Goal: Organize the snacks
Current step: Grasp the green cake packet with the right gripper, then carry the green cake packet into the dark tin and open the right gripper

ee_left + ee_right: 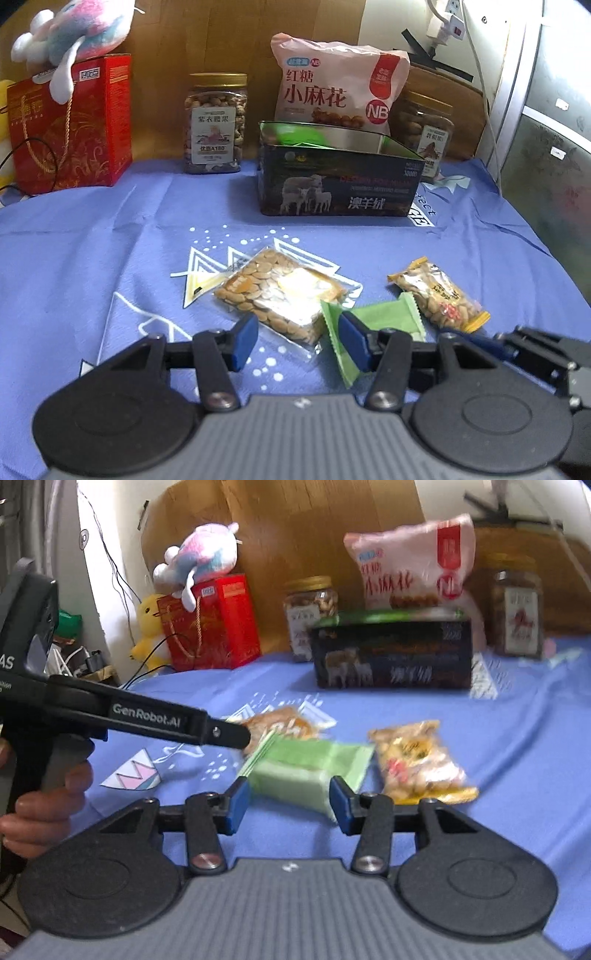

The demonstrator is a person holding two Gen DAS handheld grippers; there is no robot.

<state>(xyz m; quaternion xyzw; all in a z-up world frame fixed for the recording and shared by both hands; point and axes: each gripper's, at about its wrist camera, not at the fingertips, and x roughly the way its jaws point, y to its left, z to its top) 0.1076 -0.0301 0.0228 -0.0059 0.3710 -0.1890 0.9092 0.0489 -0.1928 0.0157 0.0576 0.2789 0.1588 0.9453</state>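
Three snack packets lie on the blue cloth: a clear packet of flat beans [280, 295], a green packet [373, 325] and a yellow nut packet [439, 295]. Behind them stands an open dark tin with sheep on it [340, 184], something green inside. My left gripper [299, 343] is open, its fingers either side of the bean packet's near corner and the green packet's edge. My right gripper [288, 805] is open, its blue pads on either side of the green packet [306, 771], with the yellow packet [417, 760] to its right. The tin [391, 657] stands beyond.
Along the back stand a red gift bag [74, 125] with a plush toy [74, 33] on it, two nut jars [216, 122] [424, 133] and a pink snack bag [340, 85]. The right gripper's arm [546, 350] enters at lower right. The left gripper's body [129, 716] crosses the right wrist view.
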